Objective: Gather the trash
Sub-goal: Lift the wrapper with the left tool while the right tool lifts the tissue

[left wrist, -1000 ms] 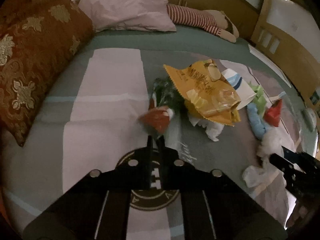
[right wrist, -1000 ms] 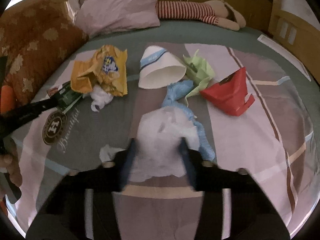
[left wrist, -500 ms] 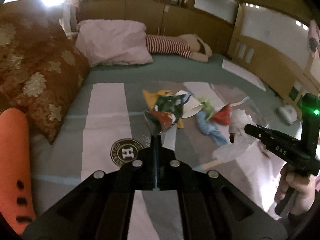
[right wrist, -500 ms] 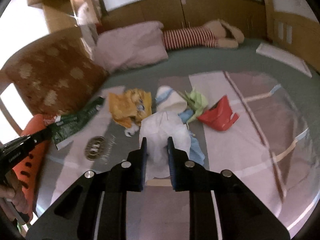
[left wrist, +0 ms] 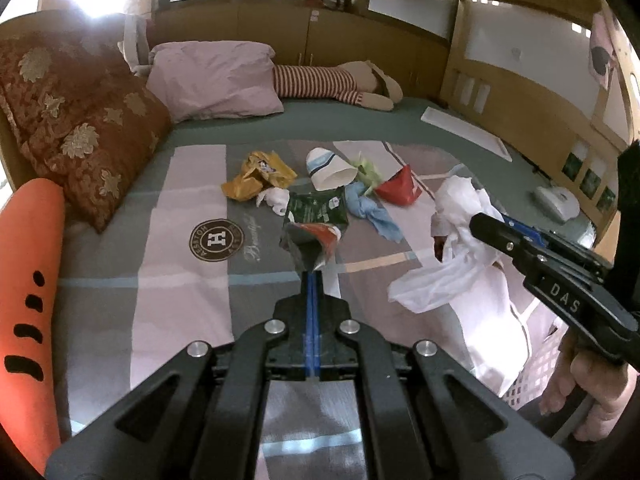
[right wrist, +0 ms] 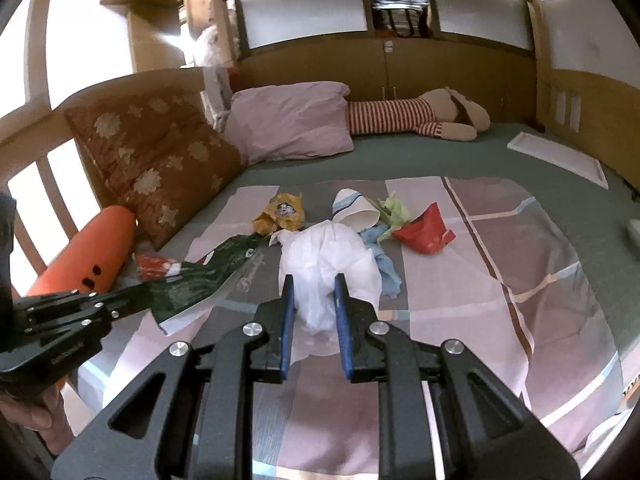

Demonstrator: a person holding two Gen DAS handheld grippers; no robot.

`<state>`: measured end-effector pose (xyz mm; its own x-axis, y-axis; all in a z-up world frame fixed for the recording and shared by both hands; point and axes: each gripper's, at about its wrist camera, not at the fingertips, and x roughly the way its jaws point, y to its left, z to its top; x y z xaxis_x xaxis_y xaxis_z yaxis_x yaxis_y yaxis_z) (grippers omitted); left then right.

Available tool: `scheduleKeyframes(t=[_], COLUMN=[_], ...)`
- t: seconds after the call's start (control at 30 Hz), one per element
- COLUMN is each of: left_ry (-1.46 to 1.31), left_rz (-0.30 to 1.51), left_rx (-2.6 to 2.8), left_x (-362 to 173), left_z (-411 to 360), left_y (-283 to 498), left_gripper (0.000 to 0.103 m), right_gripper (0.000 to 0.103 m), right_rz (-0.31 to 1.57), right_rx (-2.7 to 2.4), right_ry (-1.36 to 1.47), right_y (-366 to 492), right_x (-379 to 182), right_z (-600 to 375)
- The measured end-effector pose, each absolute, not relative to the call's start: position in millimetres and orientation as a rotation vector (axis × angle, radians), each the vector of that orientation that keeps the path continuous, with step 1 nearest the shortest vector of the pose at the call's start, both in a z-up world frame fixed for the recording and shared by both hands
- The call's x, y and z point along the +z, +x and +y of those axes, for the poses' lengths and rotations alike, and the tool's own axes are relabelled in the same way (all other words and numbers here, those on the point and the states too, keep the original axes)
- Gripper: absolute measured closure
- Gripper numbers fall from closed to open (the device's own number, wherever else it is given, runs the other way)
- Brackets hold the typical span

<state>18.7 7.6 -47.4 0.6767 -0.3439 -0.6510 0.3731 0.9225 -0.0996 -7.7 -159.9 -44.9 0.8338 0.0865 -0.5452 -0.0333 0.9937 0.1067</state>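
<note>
My left gripper [left wrist: 314, 276] is shut on a crumpled green and red wrapper [left wrist: 316, 216], held up off the bedspread [left wrist: 180, 280]. My right gripper [right wrist: 314, 286] is shut on a white plastic bag [right wrist: 328, 256], which hangs in the air between its blue pads. In the left wrist view the right gripper [left wrist: 480, 224] and the bag [left wrist: 460, 208] are at the right. The wrapper [right wrist: 200, 280] shows at the left of the right wrist view. Beyond both lie a yellow snack bag [left wrist: 256, 176], a paper cup [left wrist: 330, 168], green paper [left wrist: 368, 170], a red wrapper [left wrist: 400, 188], blue crumpled paper [left wrist: 372, 212] and a white tissue [left wrist: 276, 200].
A brown patterned cushion [left wrist: 80, 120], a pink pillow [left wrist: 216, 76] and a striped plush toy [left wrist: 320, 82] line the bed's head. An orange carrot-shaped pillow [left wrist: 28, 300] lies at the left edge. A white latticed basket [left wrist: 536, 368] shows under the bag. A hand [left wrist: 580, 396] holds the right gripper.
Both grippers have risen and drawn back from the trash pile, lifting the wrapper and the white bag off the bed. The right jaws have narrowed on the bag.
</note>
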Motion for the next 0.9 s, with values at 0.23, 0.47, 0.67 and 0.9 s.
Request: scheduleKeyframes(t=[0.23, 0.47, 0.67, 0.9], left_ry=[0.001, 0.002, 0.004, 0.016], left_rz=[0.752, 0.752, 0.754, 0.758], left_rx=[-0.408, -0.406, -0.404, -0.404], left_x=[-54.1, -53.6, -53.5, -54.0], left_z=[10.2, 9.9, 11.2, 9.6], left_y=[25.4, 25.0, 25.4, 25.1], left_gripper=[0.102, 0.102, 0.102, 0.102], right_gripper=[0.083, 0.083, 0.083, 0.083], right_rz=[0.602, 0.609, 0.611, 0.615], right_rx=[0.064, 0.059, 0.060, 0.060], right_ry=[0.077, 0.084, 0.081, 0.080], right_y=[-2.5, -1.1, -0.7, 0.1], right_x=[-50.7, -52.3, -52.9, -54.0], right_z=[-156.1, -160.0, -159.6, -159.6])
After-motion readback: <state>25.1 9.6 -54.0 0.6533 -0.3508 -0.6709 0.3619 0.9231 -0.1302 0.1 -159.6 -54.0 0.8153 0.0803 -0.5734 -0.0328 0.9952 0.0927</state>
